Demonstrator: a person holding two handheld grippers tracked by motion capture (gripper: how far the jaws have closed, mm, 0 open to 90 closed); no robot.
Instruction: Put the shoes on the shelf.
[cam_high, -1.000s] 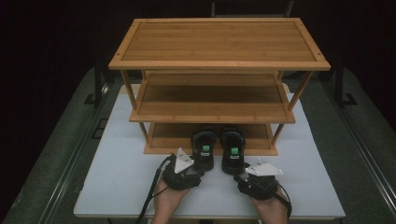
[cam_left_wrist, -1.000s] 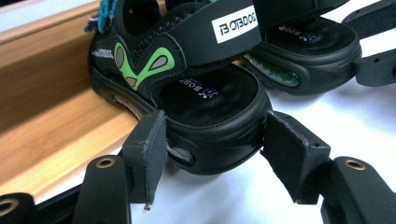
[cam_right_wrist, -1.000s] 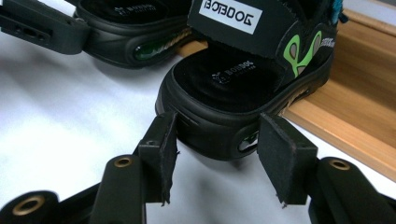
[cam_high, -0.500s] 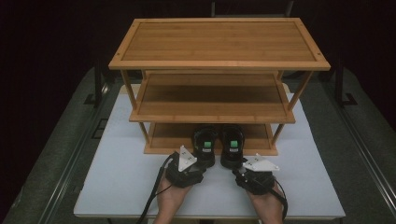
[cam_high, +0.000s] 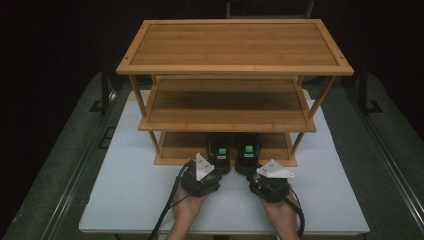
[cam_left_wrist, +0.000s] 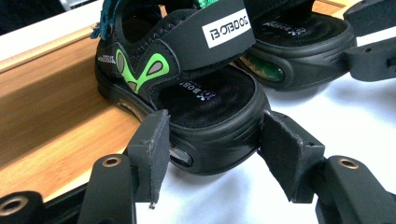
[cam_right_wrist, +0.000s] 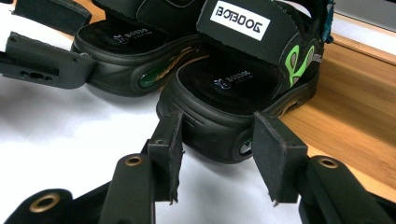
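Nearest the person, two hands come in over the front edge of the white table (cam_high: 125, 200), each with a gripper. The left gripper (cam_left_wrist: 212, 154) has its pads against both sides of the heel of the left sandal (cam_left_wrist: 187, 88), clasping it. The right gripper (cam_right_wrist: 217, 144) has closed in a little within the last second; its pads sit on either side of the heel of the right sandal (cam_right_wrist: 252, 79), grasping it.

The sandals lie side by side, close together, long axes running away from the person. Heels point back toward the hands and overhang the table; toes point into the rack. Their front halves rest on the lowest board of the wooden shoe rack (cam_high: 235, 70), at the middle of its front edge.

The board lies bare to either side of the pair, and the shelf above hangs low over them. Beyond, the middle and top shelves are bare.
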